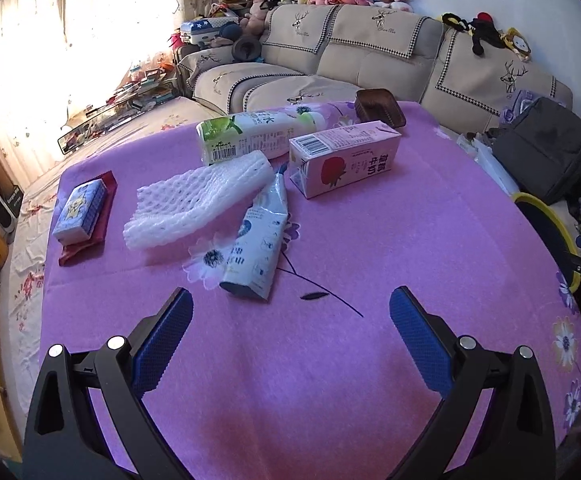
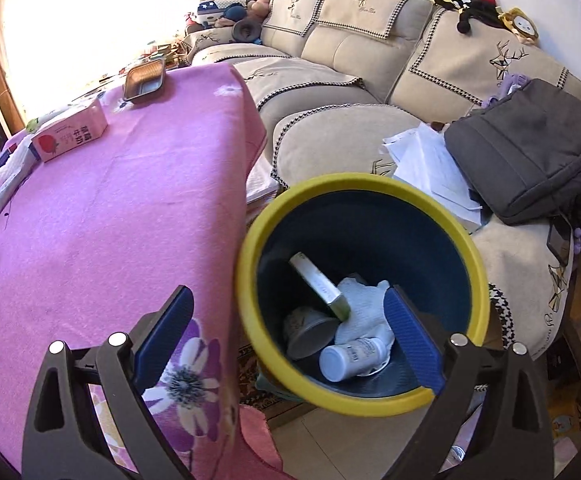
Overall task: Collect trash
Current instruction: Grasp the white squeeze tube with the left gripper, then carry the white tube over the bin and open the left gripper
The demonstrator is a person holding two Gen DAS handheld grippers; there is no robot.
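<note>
While my left gripper [image 1: 290, 308] is hanging over the near part of the worktop [image 1: 370, 240], its jaws are standing spread with nothing between them. Ahead of it, toward the middle of the worktop, a flattened blue-and-white pouch [image 1: 256, 240] is lying with a white foam net [image 1: 198, 200] touching its upper end. Behind those, a strawberry milk carton [image 1: 344, 160] is lying on its side just beside a green-and-white carton [image 1: 258, 132], and a brown tray [image 1: 378, 106] is sitting at the far edge. Near the left edge a small blue box [image 1: 80, 208] is resting on a dark red packet [image 1: 90, 220].

My right gripper [image 2: 288, 312] is hovering past the worktop's right edge, above the yellow-rimmed bin [image 2: 362, 184] standing beside it; its jaws are wide apart and empty. Inside the bin I am seeing a white bottle [image 2: 350, 358], crumpled white paper [image 2: 364, 312], a green-and-white box [image 2: 322, 284] leaning upright, and what may be a grey cup [image 2: 310, 330], though it is blurred.
</note>
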